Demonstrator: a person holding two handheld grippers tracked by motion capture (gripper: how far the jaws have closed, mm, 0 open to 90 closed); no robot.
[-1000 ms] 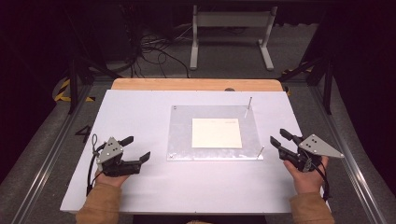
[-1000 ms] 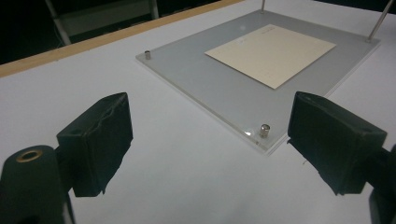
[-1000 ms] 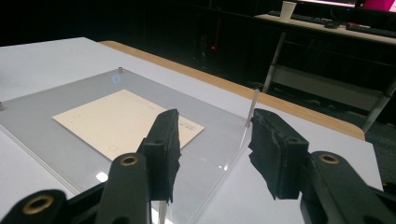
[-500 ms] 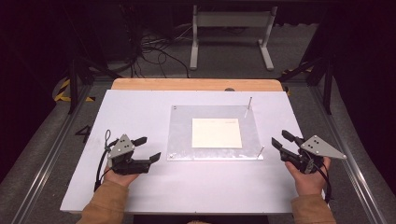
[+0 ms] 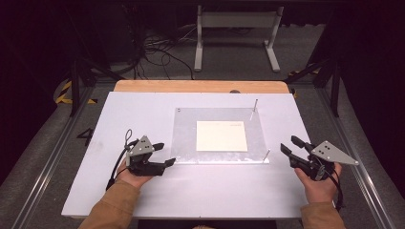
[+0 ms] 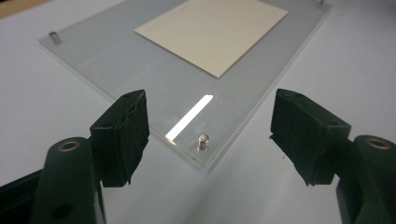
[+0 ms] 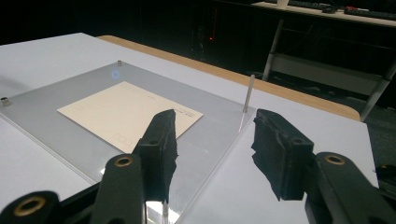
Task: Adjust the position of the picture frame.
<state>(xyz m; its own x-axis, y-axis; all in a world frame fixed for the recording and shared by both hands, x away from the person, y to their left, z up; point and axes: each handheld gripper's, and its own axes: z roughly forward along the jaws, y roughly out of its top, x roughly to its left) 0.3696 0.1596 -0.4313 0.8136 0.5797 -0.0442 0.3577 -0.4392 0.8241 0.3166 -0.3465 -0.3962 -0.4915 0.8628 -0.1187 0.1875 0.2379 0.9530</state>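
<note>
A clear acrylic plate (image 5: 186, 138) lies flat mid-table with a cream card (image 5: 222, 136) on it. A tall thin pin (image 5: 254, 107) stands at its far right corner and a shorter pin (image 5: 267, 153) at its near right corner. My left gripper (image 5: 165, 153) is open at the plate's near left corner. In the left gripper view its jaws (image 6: 210, 112) straddle a short metal stud (image 6: 202, 140) there without touching it. My right gripper (image 5: 289, 144) is open just right of the plate, empty; its view (image 7: 215, 126) looks over the card (image 7: 128, 114) toward the tall pin (image 7: 249, 93).
The plate rests on a white tabletop (image 5: 133, 114) with a wooden strip (image 5: 200, 86) along the far edge. Behind the table are dark floor, loose cables (image 5: 157, 50) and a metal stand (image 5: 236, 28). Rails run along both table sides.
My left gripper has moved right and forward until its jaws reach the plate's near left corner. The right gripper has barely shifted.
</note>
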